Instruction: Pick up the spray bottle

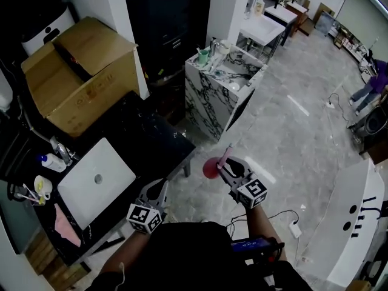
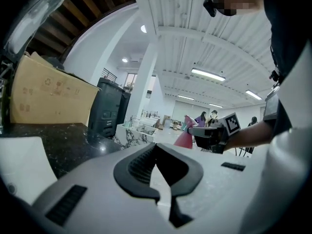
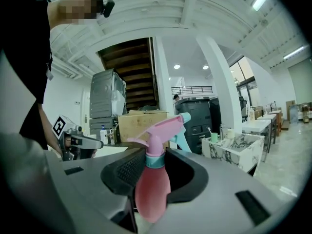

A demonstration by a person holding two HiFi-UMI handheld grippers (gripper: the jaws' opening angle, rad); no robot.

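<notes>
In the head view a pink-red spray bottle [image 1: 211, 167] hangs over the grey floor with my right gripper [image 1: 227, 168] shut on it. The right gripper view shows the bottle [image 3: 152, 189] upright between the black jaws of the right gripper [image 3: 153, 174], with a pink trigger head, a teal collar and a teal nozzle. My left gripper [image 1: 156, 191] is lower left, beside the dark counter's edge, its fingers apart and nothing between them. In the left gripper view the left gripper [image 2: 158, 172] is open, and the bottle [image 2: 185, 138] shows far off in the right gripper [image 2: 209, 130].
A black marble counter [image 1: 151, 138] at left carries a white laptop [image 1: 96, 180], a cardboard box [image 1: 79, 71] and a white pump bottle [image 1: 53, 162]. A marbled white island [image 1: 209, 111] with cups stands ahead. A cable and power strip [image 1: 295, 228] lie on the floor at right.
</notes>
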